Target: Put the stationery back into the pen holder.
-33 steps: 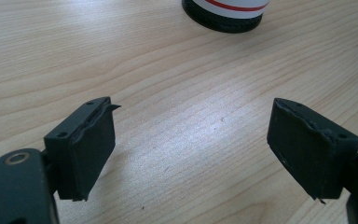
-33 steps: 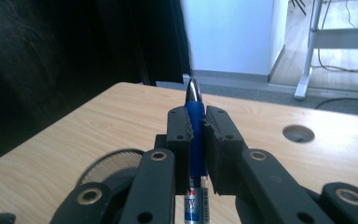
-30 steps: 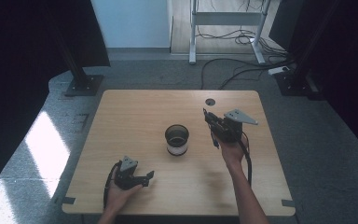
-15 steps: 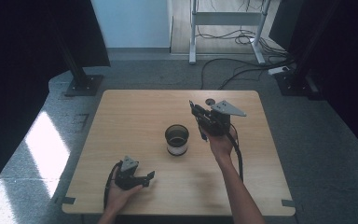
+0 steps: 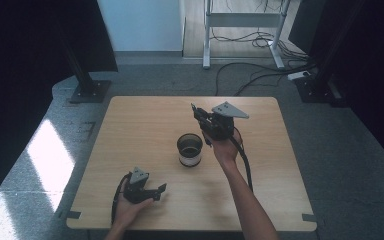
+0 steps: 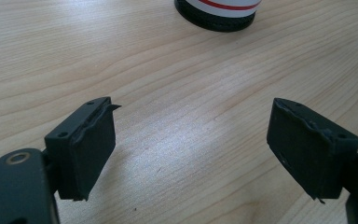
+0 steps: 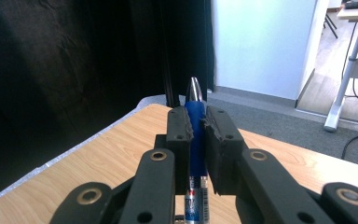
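My right gripper [image 7: 196, 126] clamps a blue pen [image 7: 196, 140], lower barrel hidden beneath the jaws, held above the table [image 5: 130, 130] beside the cup [image 5: 190, 149] (cropped in left gripper view). Left gripper [image 6: 191, 149] gapes empty.

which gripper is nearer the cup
Right. The right gripper, clamped on a blue pen, hovers just beyond the cup; the left gripper rests farther off near the table's front edge.

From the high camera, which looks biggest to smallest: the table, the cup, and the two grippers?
1. Table.
2. Right gripper, though it is held up nearer the camera, so this is unsure.
3. Cup and left gripper look about alike.
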Motion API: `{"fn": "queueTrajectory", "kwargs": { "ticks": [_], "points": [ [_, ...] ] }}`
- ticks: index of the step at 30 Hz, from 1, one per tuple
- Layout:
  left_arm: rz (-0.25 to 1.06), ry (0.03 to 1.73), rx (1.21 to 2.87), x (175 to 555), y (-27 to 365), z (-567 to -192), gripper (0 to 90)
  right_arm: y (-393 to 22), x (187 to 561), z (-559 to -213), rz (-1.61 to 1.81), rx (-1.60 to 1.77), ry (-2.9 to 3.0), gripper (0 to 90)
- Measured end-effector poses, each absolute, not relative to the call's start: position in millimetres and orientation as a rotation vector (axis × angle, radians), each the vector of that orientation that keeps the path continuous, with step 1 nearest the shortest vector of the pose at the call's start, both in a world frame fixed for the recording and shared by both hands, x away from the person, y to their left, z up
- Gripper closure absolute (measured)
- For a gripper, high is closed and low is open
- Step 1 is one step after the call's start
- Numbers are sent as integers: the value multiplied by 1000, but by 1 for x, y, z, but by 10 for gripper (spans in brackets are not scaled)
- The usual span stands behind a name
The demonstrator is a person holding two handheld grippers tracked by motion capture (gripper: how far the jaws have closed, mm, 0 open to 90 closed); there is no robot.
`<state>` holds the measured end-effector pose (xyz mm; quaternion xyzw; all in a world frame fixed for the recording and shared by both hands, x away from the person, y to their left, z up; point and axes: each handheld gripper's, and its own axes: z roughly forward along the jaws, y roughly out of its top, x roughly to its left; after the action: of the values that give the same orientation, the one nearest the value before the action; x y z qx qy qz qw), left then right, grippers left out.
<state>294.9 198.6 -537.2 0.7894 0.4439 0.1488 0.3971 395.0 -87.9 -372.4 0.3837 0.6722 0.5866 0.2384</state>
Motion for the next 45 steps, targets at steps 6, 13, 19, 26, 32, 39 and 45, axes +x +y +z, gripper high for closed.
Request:
{"fn": "queueTrajectory", "kwargs": {
  "ticks": [6, 13, 19, 26, 32, 39, 45],
  "points": [
    [376, 1117, 2003, 295, 198, -537, 157, -79, 400, -374, 1594, 1042, 1845, 789],
    [371, 1116, 2002, 295, 198, -537, 158, -68, 407, -381, 1589, 1047, 1852, 787],
    [370, 1114, 2005, 295, 199, -536, 158, -60, 414, -388, 1584, 1064, 1844, 786],
    [367, 1114, 2005, 295, 200, -535, 158, -52, 423, -397, 1558, 1082, 1844, 785],
    [366, 1116, 2005, 295, 200, -536, 158, -49, 428, -403, 1547, 1093, 1836, 784],
    [365, 1118, 2004, 296, 202, -536, 158, -44, 433, -412, 1512, 1095, 1839, 784],
    [364, 1112, 2010, 295, 201, -535, 158, -37, 437, -419, 1509, 1095, 1844, 783]
  ]
}}
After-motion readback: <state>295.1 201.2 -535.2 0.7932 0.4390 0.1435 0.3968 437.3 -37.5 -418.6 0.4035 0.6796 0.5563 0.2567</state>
